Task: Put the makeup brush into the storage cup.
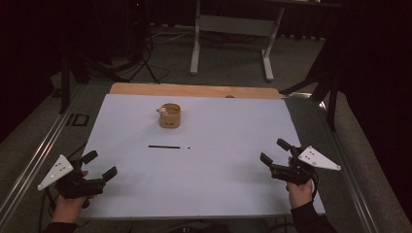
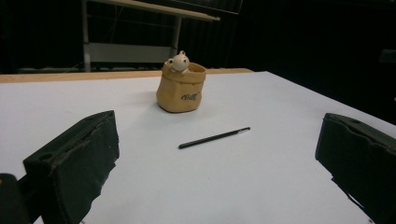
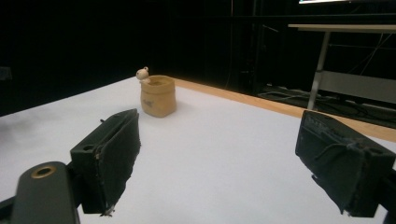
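Near the worktop's (image 1: 233, 194) front corners, the left gripper (image 1: 99, 165) and right gripper (image 1: 276, 151) hovered with jaws wide, holding nothing. Well ahead, a thin black brush (image 1: 168, 146) lay flat before a tan sack-shaped pot (image 1: 170, 116). So slim, it would likely roll or slip from a pinch, and a careless reach might topple the pot.

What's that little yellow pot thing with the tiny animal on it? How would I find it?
Look at the big white table and go to its far side, near the wooden edge. There stands a small tan sack-shaped pot, beyond the thin black pen lying flat. Nothing else there is tan, and a tiny white animal figure peeks over its rim.
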